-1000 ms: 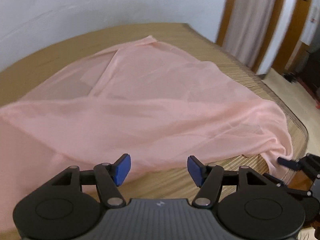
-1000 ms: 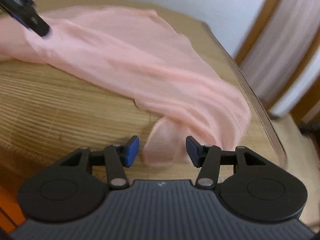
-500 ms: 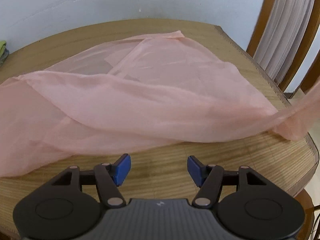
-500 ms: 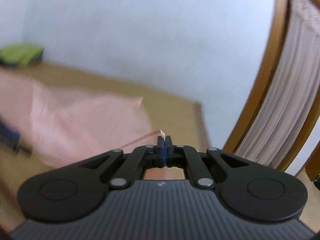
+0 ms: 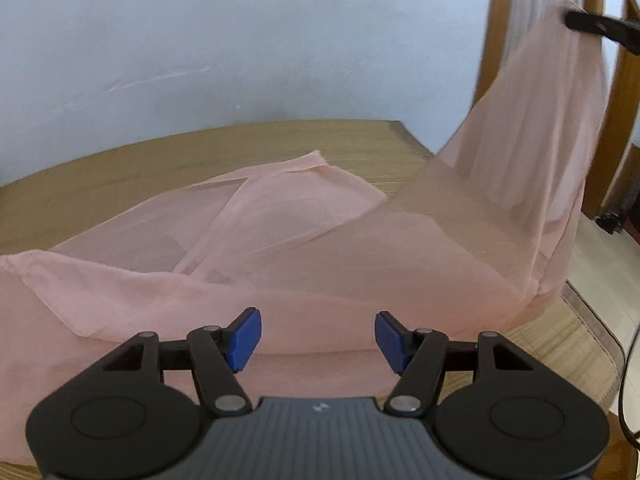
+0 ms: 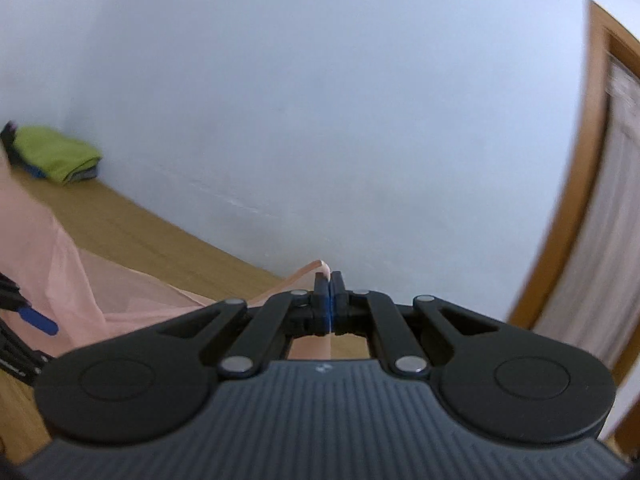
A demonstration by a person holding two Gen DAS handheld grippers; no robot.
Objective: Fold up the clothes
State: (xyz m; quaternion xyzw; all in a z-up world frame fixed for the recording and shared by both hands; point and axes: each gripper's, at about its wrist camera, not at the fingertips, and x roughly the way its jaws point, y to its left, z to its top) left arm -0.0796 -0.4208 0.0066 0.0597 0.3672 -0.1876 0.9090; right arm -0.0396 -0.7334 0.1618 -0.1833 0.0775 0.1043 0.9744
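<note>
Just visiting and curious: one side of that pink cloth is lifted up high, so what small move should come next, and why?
Probably the left gripper should ease forward and close on the pink cloth edge before it. Its jaws stand open, while the right gripper alone holds a corner aloft.

The sheer pink cloth (image 5: 248, 248) covers most of the near and middle mat (image 5: 120, 176), bare only along the far strip by the wall (image 5: 240, 40); one corner rises in a taut sheet to the right gripper (image 6: 329, 300), pinched there, and curtains off the right side; the left gripper (image 5: 318, 334), fingers apart, has cloth lying between them; the folded green pile (image 6: 56, 158) blocks the far left corner; the mat's right edge drops to the floor (image 5: 600, 264).
</note>
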